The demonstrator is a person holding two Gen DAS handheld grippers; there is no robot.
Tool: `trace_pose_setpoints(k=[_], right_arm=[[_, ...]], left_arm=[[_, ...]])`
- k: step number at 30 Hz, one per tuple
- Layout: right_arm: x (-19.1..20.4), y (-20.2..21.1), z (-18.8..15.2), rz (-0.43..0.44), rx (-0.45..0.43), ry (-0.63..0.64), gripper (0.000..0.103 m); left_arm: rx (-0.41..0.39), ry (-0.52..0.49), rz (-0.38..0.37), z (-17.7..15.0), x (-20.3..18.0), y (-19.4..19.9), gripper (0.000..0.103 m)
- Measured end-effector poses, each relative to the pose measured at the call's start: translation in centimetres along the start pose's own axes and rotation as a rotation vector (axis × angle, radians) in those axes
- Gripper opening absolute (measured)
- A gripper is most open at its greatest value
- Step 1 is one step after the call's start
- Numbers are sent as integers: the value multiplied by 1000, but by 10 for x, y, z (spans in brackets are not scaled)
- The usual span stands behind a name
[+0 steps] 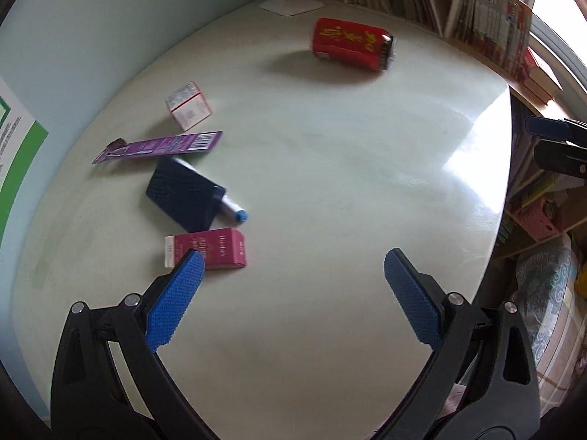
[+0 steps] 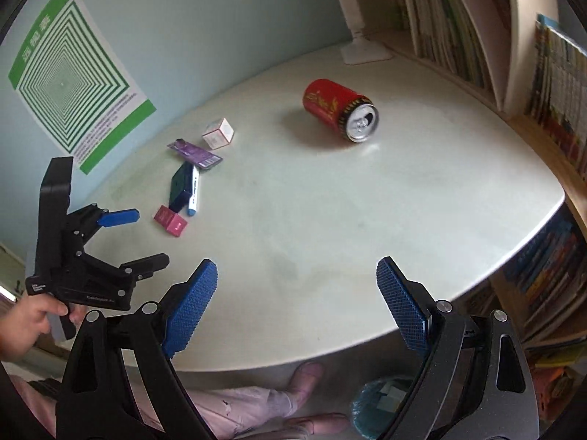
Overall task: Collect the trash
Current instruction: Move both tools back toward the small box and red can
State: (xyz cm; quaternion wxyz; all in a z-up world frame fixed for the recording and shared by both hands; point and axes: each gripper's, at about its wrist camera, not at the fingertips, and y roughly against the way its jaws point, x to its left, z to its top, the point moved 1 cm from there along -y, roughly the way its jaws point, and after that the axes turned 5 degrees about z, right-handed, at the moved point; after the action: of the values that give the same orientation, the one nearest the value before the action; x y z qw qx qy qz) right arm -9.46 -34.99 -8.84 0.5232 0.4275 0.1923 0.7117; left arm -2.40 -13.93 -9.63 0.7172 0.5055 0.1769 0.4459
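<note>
On pale table (image 2: 367,220): red can (image 2: 339,110) on side, nothing near; both claws (image 1: 293,278) (image 2: 297,286) apart, empty.

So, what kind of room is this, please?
Probably a study corner at home. A pale desk stands against a wall, bookshelves packed with books run along its far side, and a white lamp base sits at the back.

My left gripper (image 1: 293,275) points steeply downward, its blue-padded jaws spread wide with nothing between them. My right gripper (image 2: 297,286) tilts down too, jaws equally wide and empty. My left hand (image 2: 27,321) clasps its gripper's black handle
</note>
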Motion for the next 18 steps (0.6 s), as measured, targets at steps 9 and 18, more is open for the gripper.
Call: trace_pose_setpoints(k=[9,18], right_arm=[[19,-30,57,-26,3,132,88],[-14,-64,114,-41,65,229,88]], left_arm=[[-6,90,33,23,49,-11,96],[11,155,57,79,78,-44,96]])
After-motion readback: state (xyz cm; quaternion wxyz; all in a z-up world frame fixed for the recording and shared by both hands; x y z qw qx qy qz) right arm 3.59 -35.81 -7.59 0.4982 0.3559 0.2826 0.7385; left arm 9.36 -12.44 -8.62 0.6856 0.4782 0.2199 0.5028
